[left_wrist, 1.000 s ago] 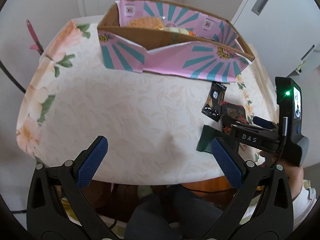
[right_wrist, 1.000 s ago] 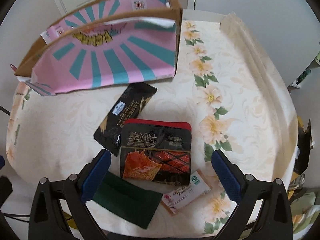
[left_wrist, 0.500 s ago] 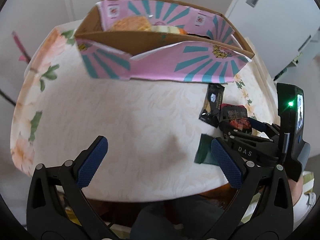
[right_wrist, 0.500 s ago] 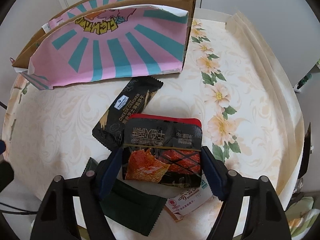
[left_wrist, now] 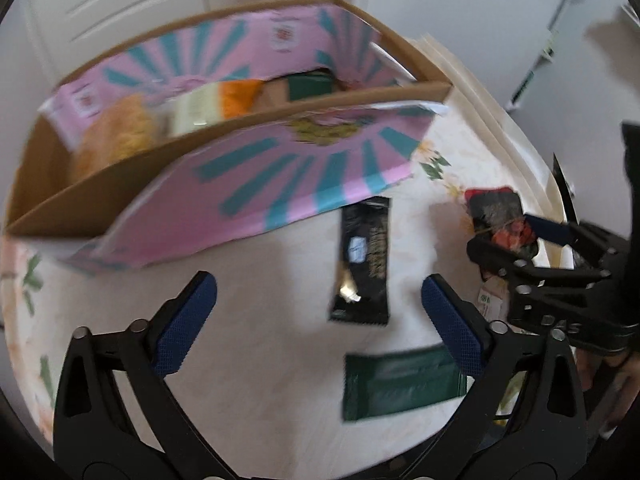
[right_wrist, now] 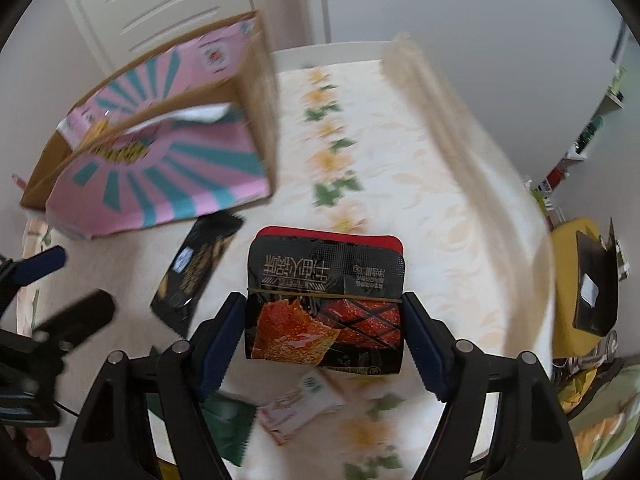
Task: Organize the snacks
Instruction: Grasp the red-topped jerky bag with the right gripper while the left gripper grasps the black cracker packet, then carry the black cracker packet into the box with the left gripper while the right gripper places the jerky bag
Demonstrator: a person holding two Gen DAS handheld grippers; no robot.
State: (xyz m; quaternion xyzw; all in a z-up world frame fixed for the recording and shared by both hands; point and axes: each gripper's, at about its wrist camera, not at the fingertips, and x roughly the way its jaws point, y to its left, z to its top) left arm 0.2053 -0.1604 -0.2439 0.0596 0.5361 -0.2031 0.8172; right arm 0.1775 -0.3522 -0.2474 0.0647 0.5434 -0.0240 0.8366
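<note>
Left wrist view, left tongs (left_wrist: 318, 304): standing wide apart and holding nothing, hovering over the counter (left_wrist: 256, 360) with its flowered cloth.
Left wrist view, snacks on the counter: a long black cracker packet (left_wrist: 363, 268) is lying flat between the blue pads, and a dark green packet (left_wrist: 402, 384) is lying nearer, partly under the right-hand pad.
Left wrist view, box: a cardboard box (left_wrist: 224, 152) with a pink and teal sunburst print is standing at the far side, already holding an orange-yellow bag and paler packs, too blurred to name.
Left wrist view, right tongs (left_wrist: 516, 240): reaching in from the right edge, gripping a black and red snack pouch (left_wrist: 498, 212).
Right wrist view, right tongs (right_wrist: 324, 340): closing on the snack pouch (right_wrist: 326, 300) by its two side edges, which looks lifted clear of the counter (right_wrist: 400, 200).
Right wrist view, handling: the pouch looks light, soft and glossy, so it is probably prone to slipping or buckling; a hold on the side seams seems safest, since the filling may crush.
Right wrist view, writing: gold Chinese characters are running upside down across the pouch, not legible to me; the cracker packet (right_wrist: 196, 272) is showing a small blue and white badge, blurred here.
Right wrist view, other items: a white and pink sachet (right_wrist: 300, 404) is lying below the pouch, and the box (right_wrist: 168, 160) is standing to the upper left.
</note>
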